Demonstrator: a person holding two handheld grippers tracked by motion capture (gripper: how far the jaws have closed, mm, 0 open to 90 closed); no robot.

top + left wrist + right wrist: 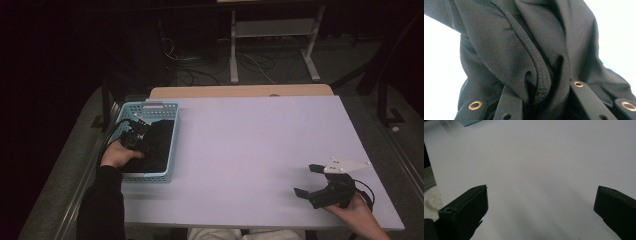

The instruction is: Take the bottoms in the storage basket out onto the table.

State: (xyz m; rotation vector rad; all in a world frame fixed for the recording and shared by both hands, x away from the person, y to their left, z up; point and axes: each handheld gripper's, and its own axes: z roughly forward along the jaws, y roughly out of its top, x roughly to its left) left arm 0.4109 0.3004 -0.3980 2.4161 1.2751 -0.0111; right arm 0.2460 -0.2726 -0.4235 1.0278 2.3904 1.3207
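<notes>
Dim room, dark at the left and far side. White desk lit pale under overhead light, with a tan wooden edge along the far side. Beyond that, grey floor strewn with loose cables, and the metal legs of a light-coloured stand. Dark frame post at the far right. Grey floor strip beside the desk's left edge.
</notes>
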